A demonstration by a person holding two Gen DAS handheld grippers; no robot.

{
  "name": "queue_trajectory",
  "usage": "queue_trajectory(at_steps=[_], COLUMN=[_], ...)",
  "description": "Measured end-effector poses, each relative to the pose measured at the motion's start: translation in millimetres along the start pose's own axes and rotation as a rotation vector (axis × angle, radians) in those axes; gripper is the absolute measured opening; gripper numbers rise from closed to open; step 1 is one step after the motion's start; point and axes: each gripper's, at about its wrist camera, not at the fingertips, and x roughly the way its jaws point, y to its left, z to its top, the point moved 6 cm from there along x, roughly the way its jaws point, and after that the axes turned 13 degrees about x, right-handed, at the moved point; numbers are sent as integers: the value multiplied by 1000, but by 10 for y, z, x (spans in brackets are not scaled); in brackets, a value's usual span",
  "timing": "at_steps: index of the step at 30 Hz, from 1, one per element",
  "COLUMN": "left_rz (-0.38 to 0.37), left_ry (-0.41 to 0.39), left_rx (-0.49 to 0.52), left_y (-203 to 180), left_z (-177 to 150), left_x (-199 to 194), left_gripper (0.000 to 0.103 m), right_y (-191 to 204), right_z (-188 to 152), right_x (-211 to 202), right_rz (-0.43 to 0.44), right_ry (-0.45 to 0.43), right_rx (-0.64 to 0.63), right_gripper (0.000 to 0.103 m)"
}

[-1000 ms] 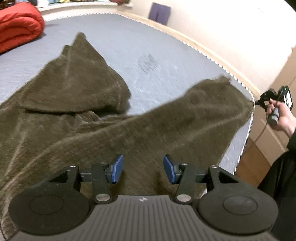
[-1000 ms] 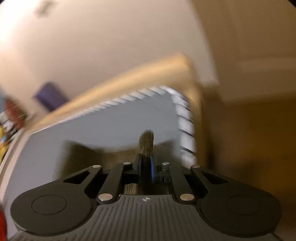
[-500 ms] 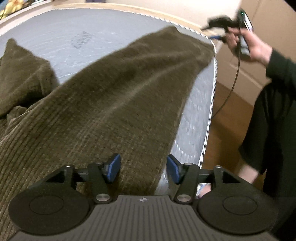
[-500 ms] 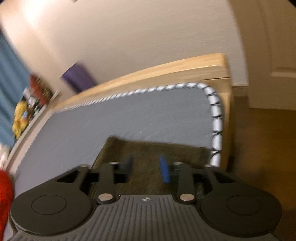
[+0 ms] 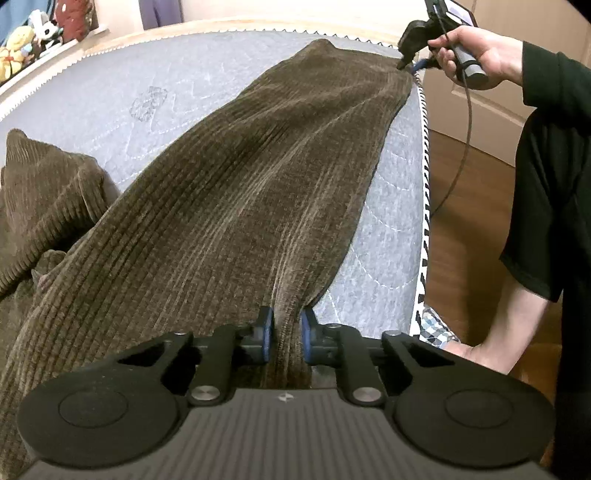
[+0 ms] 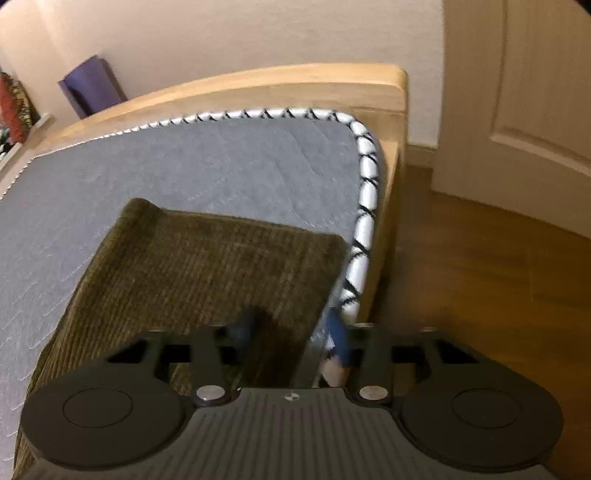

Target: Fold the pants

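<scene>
Brown corduroy pants (image 5: 258, 184) lie on a grey mattress (image 5: 184, 74). One leg stretches toward the far right corner, and the other leg (image 5: 48, 192) is bunched at the left. My left gripper (image 5: 284, 334) is closing, its blue pads pinching a raised fold at the near edge of the stretched leg. In the right wrist view the leg's hem end (image 6: 203, 266) lies flat by the mattress corner. My right gripper (image 6: 291, 332) is closing with the leg's right edge between its blurred fingers, which stand apart. The left wrist view shows a hand holding the right gripper (image 5: 408, 62) at the hem corner.
The mattress's piped edge (image 6: 364, 206) and wooden bed frame (image 6: 295, 85) drop to a wood floor (image 6: 480, 277) beside a white door (image 6: 524, 92). A person in dark clothes (image 5: 554, 184) stands at the right edge. Plush toys (image 5: 33, 33) sit on a far shelf.
My left gripper has come down and closed on a fold of the leg. My right gripper let go of a pinch of cloth, opened, and shifted to the leg's right edge.
</scene>
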Motion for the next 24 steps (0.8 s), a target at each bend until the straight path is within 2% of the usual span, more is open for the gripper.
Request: queue_trajectory(at_steps=[3, 6, 7, 8, 10, 11, 12, 14, 15, 17, 19, 20, 22, 24], left_rz=[-22, -120, -145, -152, -161, -146, -146, -152, -143, -97, -27, -1, 15, 20], left_ry=[-35, -85, -80, -46, 25, 8, -18, -121, -168, -221, -211, -185, -75, 104], left_rx=[-1, 42, 53, 60, 84, 104, 96, 12, -34, -120, -212, -265, -369, -410], left_y=[18, -71, -124, -169, -250, -263, -236, -46, 78, 342, 608, 725, 871, 876], left_z=[38, 30, -1, -50, -143, -138, -116, -43, -23, -33, -119, -182, -367, -606], left_x=[-172, -390, -377, -302, -162, -185, -256, -488, -599, -743, -731, -663, -411, -77], left_gripper=[12, 13, 13, 17, 23, 26, 33, 45, 48, 48, 48, 47, 47, 43], right_y=[-24, -68, -84, -107, -230, -288, -297, -224, -163, -15, 219, 380, 693, 1021], right_z=[67, 180, 183, 157, 85, 71, 97, 171, 212, 258, 232, 182, 18, -222], right_x=[-62, -262, -270, -215, -17, 16, -19, -172, -278, -430, -519, -520, -467, -360], right_rz=[37, 70, 37, -8, -89, -107, -119, -135, -130, -51, 64, 135, 267, 358], right_ry=[-52, -156, -172, -155, -61, -48, -72, -168, -230, -302, -320, -298, -214, -104], right_rx=[35, 89, 88, 84, 129, 164, 175, 146, 127, 100, 49, 4, -80, -167], right_gripper=[9, 8, 9, 9, 12, 20, 23, 29, 36, 42, 43, 43, 43, 44])
